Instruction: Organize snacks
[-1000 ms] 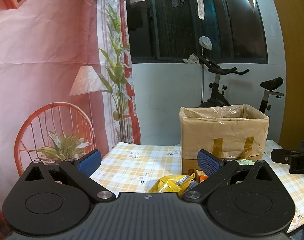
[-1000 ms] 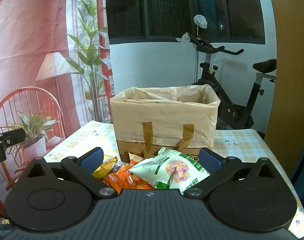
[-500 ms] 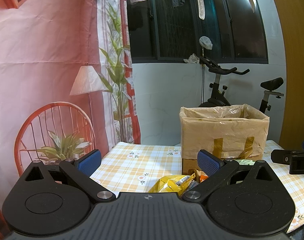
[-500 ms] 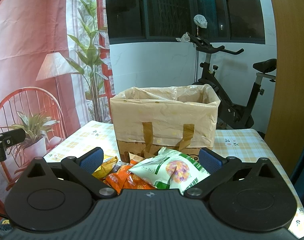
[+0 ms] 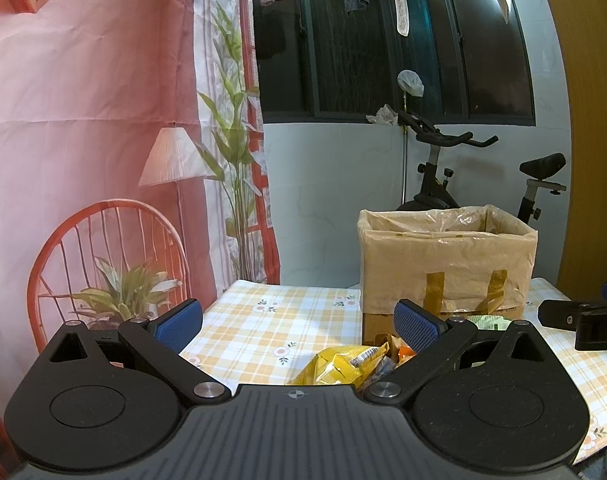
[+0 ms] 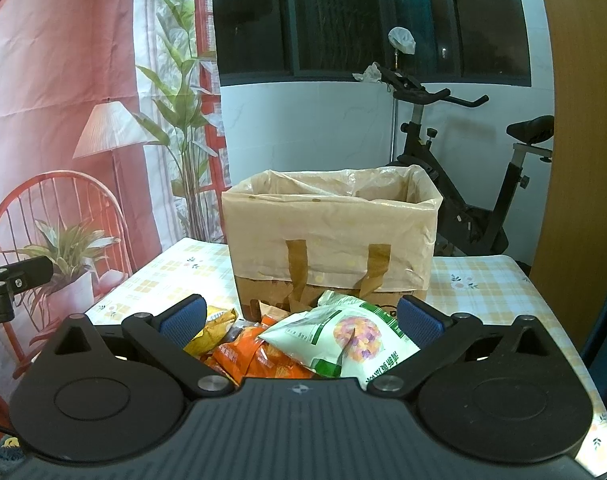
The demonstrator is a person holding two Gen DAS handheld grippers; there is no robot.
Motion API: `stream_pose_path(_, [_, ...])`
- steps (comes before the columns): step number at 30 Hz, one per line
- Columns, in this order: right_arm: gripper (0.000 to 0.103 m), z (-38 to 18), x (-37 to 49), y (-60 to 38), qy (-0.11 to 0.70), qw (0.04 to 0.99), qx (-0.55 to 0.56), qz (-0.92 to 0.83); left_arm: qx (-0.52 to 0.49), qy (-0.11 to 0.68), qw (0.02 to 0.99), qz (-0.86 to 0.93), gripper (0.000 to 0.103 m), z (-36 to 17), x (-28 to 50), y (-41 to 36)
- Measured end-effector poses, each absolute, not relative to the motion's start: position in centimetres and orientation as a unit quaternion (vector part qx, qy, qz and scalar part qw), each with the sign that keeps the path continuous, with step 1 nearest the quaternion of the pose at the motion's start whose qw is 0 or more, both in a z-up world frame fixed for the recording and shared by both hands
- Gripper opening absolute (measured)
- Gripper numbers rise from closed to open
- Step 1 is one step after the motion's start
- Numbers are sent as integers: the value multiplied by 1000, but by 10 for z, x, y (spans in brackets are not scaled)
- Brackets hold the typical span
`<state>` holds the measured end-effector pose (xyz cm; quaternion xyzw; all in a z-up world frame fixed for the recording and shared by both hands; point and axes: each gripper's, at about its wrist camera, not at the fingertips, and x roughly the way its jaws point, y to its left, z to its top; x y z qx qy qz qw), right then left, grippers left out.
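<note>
Above a checked tablecloth (image 6: 479,280), both grippers hung w/ fingers spread wide, neither holding anything. Left gripper (image 5: 297,322) faced a cardboard box (image 5: 447,264) lined w/ a clear plastic bag, which stood at approx. 2 o'clock from it; a yellow snack pack (image 5: 339,364) lay on the cloth between its blue pads, touching neither. Right gripper (image 6: 299,318) looked straight at the same box (image 6: 331,240) at 12 o'clock. A heap of snacks sat just in front of the box: a white-and-green pack (image 6: 343,336) on top, an orange pack (image 6: 251,356) partly under it at 9 o'clock, a yellow one (image 6: 211,330) further at 9 o'clock, near the left pad. An exercise bike (image 6: 463,200) stood behind the table at approx. 1 o'clock; a printed backdrop (image 5: 83,120) w/ chair & lamp hung at 10 o'clock.
</note>
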<state>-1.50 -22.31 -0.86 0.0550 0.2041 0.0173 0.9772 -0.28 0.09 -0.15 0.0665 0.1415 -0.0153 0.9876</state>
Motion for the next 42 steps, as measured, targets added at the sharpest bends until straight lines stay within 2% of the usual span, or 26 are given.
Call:
stream_pose_path(31, [103,-10,-14,-223,206,977,56,18,60,151,987,-18,103,-10,-5,1])
stream_pose_path(42, [103,-21,-6,-224,194,976,92,34,63,182,980,-59,103,-27,33,3])
